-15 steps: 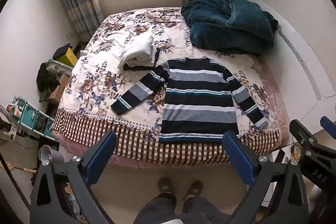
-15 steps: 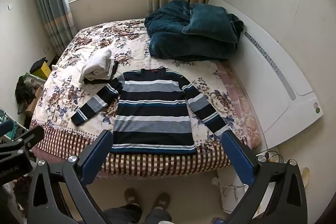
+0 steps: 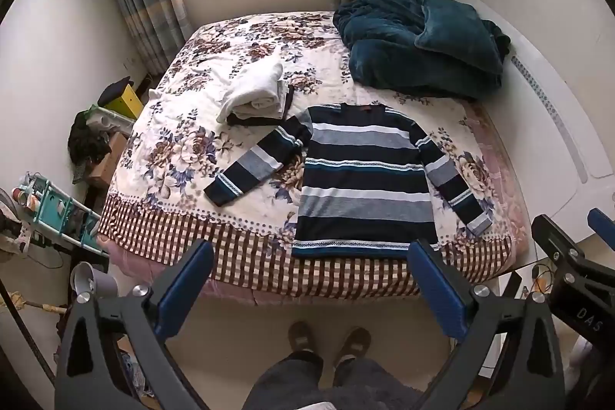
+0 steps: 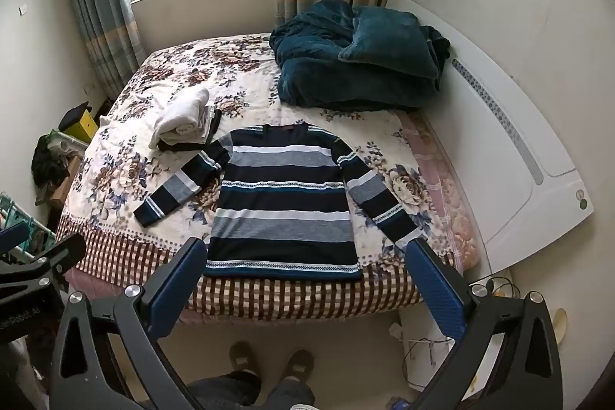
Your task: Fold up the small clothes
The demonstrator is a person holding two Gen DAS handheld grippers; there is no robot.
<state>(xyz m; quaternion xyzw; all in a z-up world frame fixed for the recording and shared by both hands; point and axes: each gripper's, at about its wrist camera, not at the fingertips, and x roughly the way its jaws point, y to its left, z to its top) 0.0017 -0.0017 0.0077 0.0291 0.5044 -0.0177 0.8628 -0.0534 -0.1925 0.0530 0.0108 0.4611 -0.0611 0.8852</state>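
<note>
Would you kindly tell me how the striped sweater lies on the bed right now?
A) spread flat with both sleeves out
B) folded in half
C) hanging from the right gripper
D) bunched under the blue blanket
A: the striped sweater lies flat on the bed, both sleeves angled outward, untouched by either gripper.

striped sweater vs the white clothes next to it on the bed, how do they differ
The striped sweater lies spread flat with both sleeves out; the white clothes are already folded into a compact bundle. The striped sweater is dark with blue, grey and white bands; the white clothes are plain. The sweater sits at the bed's near edge, the bundle farther back. Both rest on the floral bedspread, untouched.
</note>
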